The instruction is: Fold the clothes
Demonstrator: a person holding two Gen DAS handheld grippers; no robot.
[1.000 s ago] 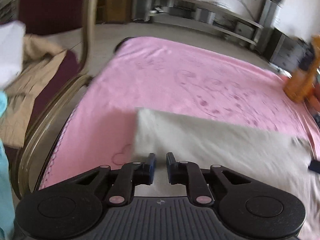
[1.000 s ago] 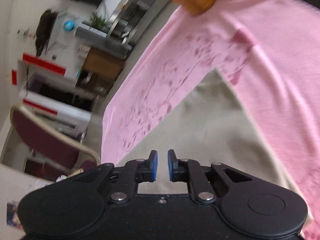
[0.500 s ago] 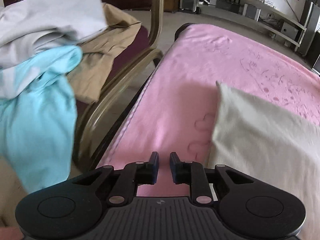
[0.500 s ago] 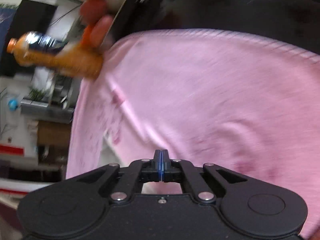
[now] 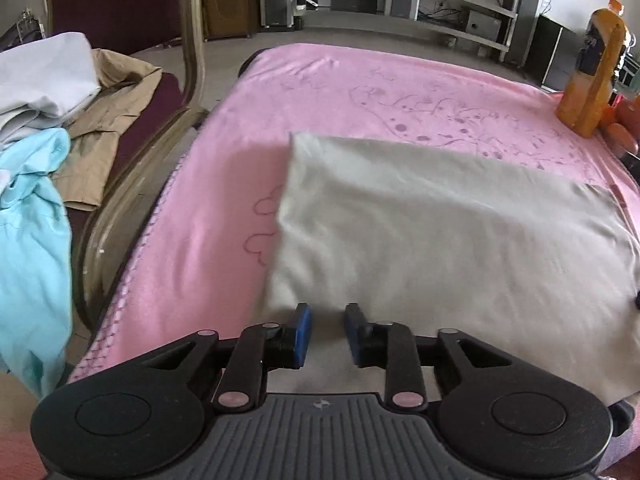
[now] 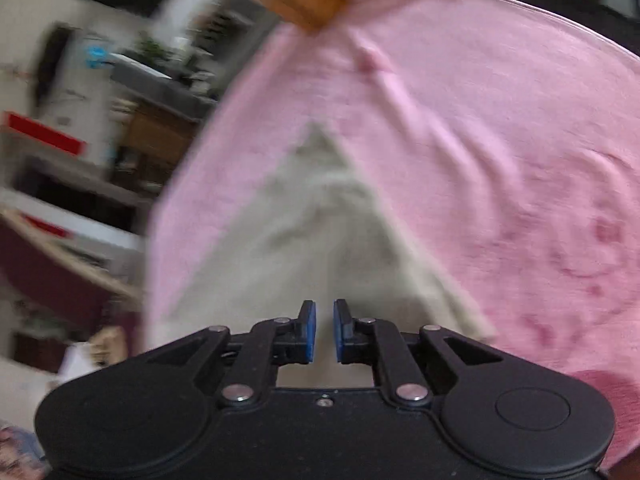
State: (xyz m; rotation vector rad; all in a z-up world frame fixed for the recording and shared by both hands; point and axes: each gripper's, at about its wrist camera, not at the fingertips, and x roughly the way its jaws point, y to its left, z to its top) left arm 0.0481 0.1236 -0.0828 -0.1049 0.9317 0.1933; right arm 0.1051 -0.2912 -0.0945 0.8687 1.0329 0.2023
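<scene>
Beige garment (image 5: pixel 440 232) lies flat on pink blanket (image 5: pixel 360 88). Left gripper (image 5: pixel 326 334) has just been opening over its near-left corner, nothing between the jaws; right gripper (image 6: pixel 324 332) shows a small empty gap. Pinch one corner each, lift evenly, and keep the edges aligned.

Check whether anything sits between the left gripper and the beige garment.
Nothing visible does. The left gripper, whose jaws have just been opening with nothing between them, hovers at the near left corner of the beige garment on the pink blanket. The orange bottle stands far off, at the right.
</scene>
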